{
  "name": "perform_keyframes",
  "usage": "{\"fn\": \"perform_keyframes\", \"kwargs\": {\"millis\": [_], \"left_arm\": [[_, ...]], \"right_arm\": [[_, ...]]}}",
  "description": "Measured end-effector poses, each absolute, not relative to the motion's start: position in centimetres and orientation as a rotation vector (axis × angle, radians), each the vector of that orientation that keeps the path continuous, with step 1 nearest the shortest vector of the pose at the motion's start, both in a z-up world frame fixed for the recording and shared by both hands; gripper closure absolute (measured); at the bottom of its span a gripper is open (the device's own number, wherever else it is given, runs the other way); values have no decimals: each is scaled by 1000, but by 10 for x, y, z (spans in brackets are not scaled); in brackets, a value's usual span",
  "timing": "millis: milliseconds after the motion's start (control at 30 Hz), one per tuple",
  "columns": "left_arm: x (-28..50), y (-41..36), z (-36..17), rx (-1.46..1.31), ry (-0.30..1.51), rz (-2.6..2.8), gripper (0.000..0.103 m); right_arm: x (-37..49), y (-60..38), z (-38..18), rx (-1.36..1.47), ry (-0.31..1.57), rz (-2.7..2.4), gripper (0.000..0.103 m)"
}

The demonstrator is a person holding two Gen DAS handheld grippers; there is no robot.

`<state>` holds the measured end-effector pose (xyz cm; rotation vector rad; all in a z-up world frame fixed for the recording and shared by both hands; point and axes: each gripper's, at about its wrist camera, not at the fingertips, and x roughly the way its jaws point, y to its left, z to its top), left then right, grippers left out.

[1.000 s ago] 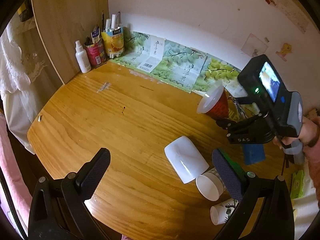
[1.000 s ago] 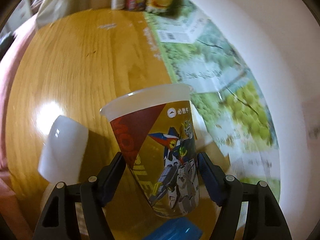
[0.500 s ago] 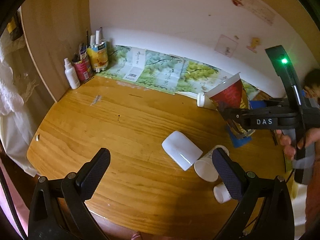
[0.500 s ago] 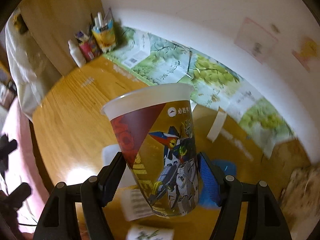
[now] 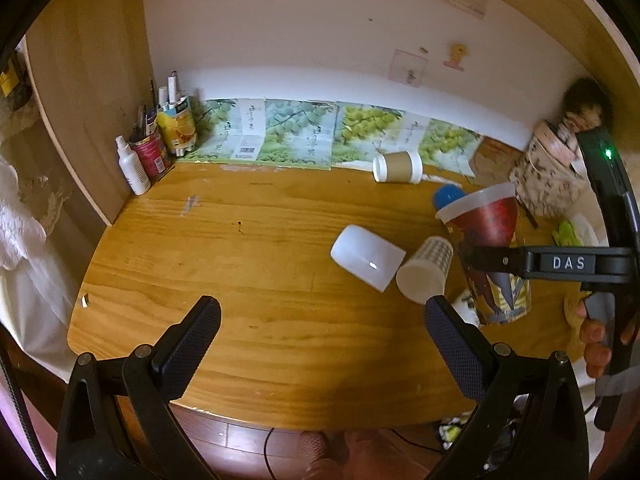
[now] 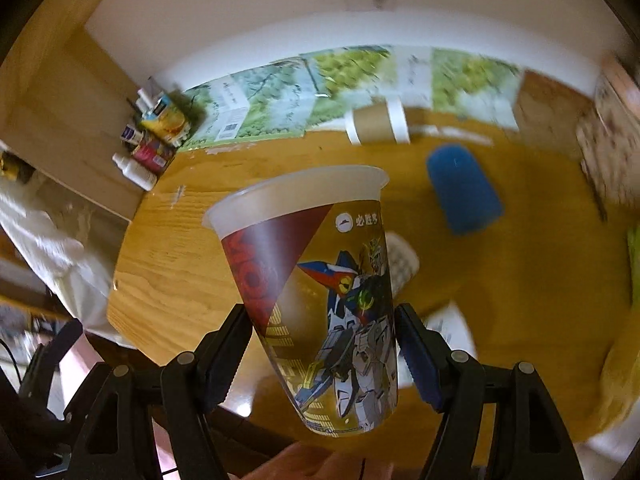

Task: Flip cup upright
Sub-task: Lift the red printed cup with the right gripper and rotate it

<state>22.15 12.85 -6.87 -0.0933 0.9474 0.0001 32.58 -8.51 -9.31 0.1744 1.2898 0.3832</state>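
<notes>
The right tongs [image 6: 322, 354] are clenched on the printed cup [image 6: 320, 300], one finger on each side of its lower half, and hold it mouth up and slightly tilted, clear of the wooden table [image 6: 192, 248]. From the left wrist view the same cup [image 5: 490, 256] hangs at the right side of the table [image 5: 240, 264], gripped by the right tongs [image 5: 486, 258], with the person's hand [image 5: 596, 336] on the handle below. The left tongs [image 5: 322, 338] are released, fingers wide apart with nothing between them, hovering over the near edge of the table. Just left of the held cup lie a white cup [image 5: 368, 256] on its side and a checked paper cup [image 5: 426, 274] on its side, mouth toward the camera, the two touching or nearly so. Behind the held cup a blue cup [image 5: 448, 196] lies down, and farther back a brown paper cup [image 5: 398, 167] lies on its side near the green leaf-print paper [image 5: 296, 136] along the wall. In the far left corner stand a white spray bottle [image 5: 132, 168] and two tins of pens [image 5: 176, 130].
</notes>
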Motion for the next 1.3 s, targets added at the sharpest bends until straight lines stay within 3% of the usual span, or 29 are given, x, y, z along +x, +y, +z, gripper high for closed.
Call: {"fn": "perform_keyframes", "kwargs": {"millis": [267,833,1300], "left_arm": [[214,126,-74,-1,946,-54,2],[234,124,-120,23,1121,-125,2],[254,106,-140,77,1172,-121,2]], "right_arm": [[281,-96,-124,362,1318,312,30],[264,-93,-205,442,1423,241,30],[272,-85,-214,445,1450,280,30]]}}
